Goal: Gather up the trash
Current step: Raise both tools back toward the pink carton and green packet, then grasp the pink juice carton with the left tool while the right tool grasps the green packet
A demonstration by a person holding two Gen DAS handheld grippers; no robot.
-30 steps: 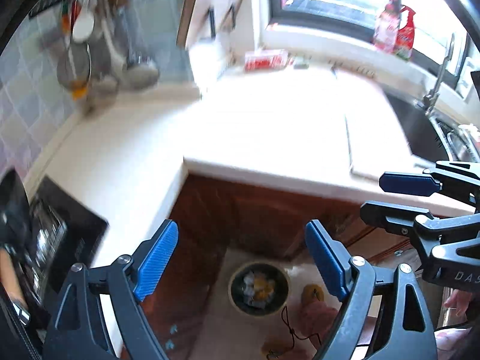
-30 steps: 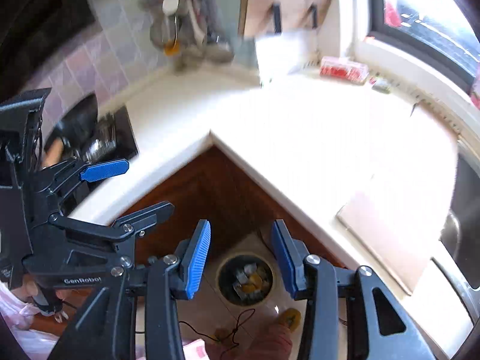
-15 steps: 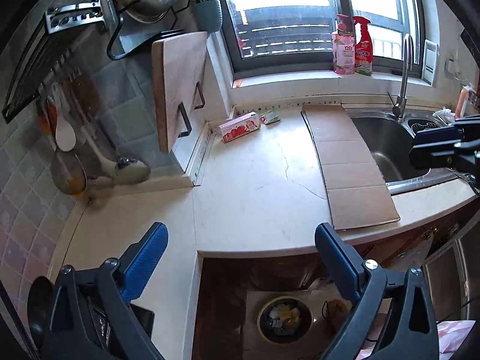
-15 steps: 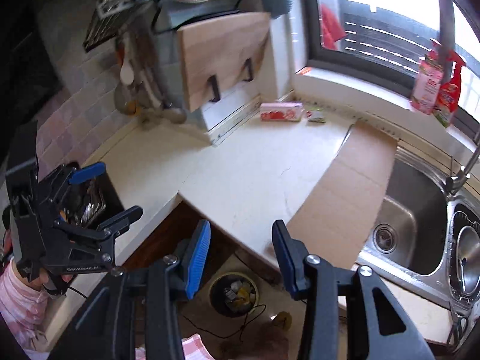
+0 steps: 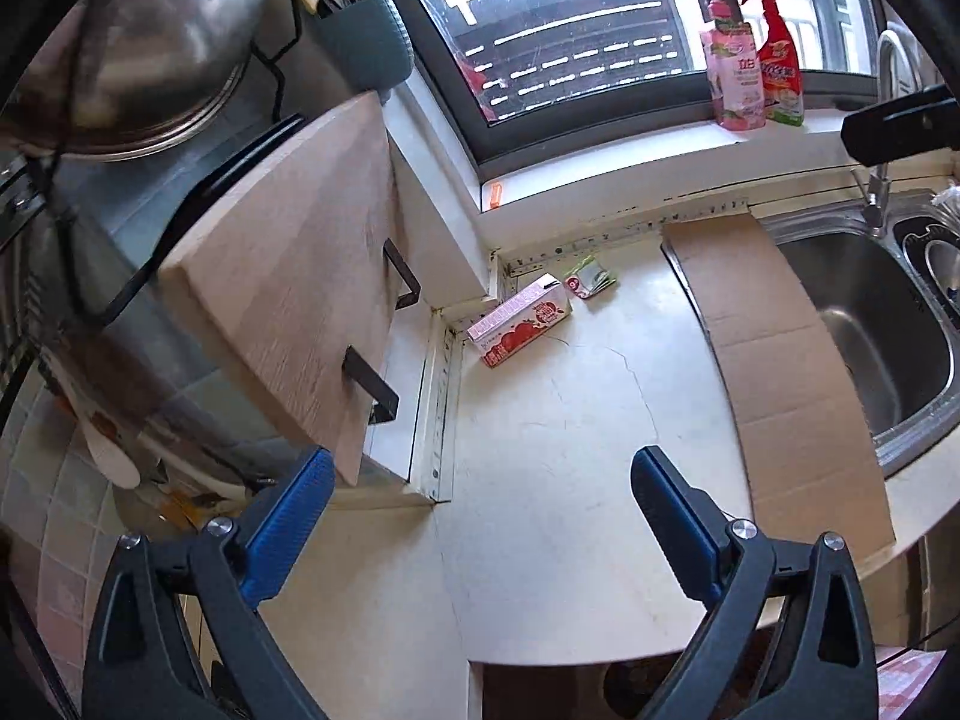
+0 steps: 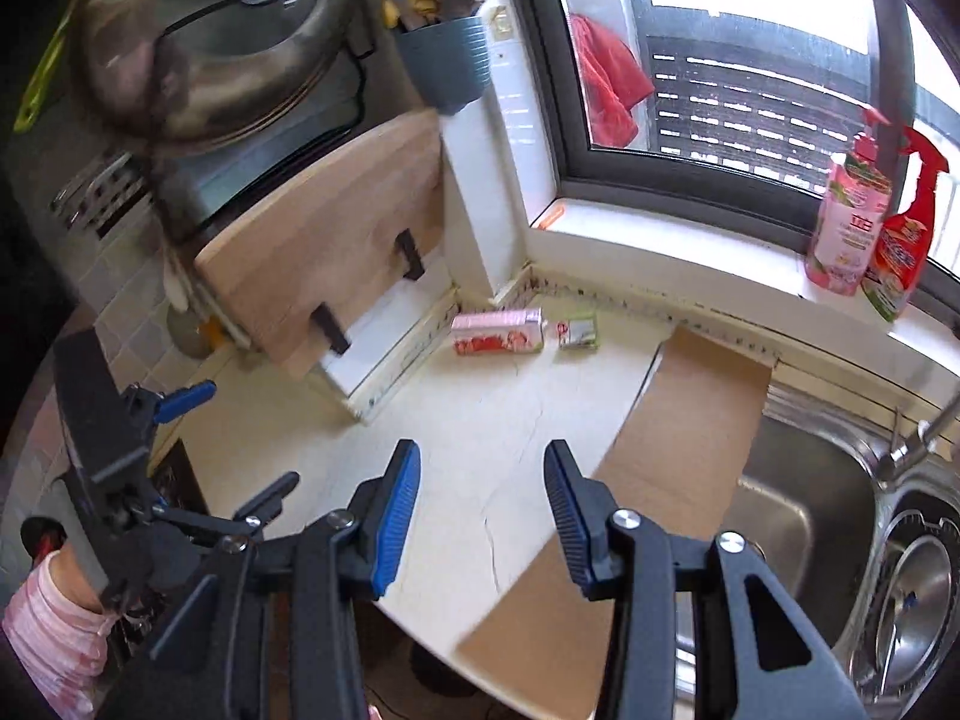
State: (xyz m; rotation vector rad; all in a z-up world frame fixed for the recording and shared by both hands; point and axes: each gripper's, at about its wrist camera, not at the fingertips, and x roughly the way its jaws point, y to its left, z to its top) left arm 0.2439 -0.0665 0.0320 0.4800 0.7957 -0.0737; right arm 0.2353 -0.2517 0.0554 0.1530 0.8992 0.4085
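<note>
Here, in the foreground of the left wrist view, the left gripper (image 5: 480,516) is seen with its blue pads spread wide, having just been opening, and nothing is held between them. In the foreground of the right wrist view, the right gripper (image 6: 480,510) is shown with its jaws about half parted and likewise empty; the left gripper is also visible at the left edge of that frame, above a pink sleeve (image 6: 57,630) at lower left.

Beneath both grippers the pale countertop (image 5: 558,438) is seen. A flattened sheet of cardboard (image 5: 774,372) is laid along its right side, with its far edge overlapping the rim of the steel sink (image 5: 864,324) at right.

Farther back, near the centre of each frame, the trash is found: a pink drink carton (image 5: 519,319) lies on its side in the counter's corner, and a small crumpled wrapper (image 5: 591,283) lies just beside it to the right. Both are well apart from either gripper.

At left, a wooden cutting board (image 5: 300,306) is held tilted in black brackets. At the upper right, a pink bottle (image 5: 735,81) and a red spray bottle (image 5: 777,66) are stood together on the window sill.
</note>
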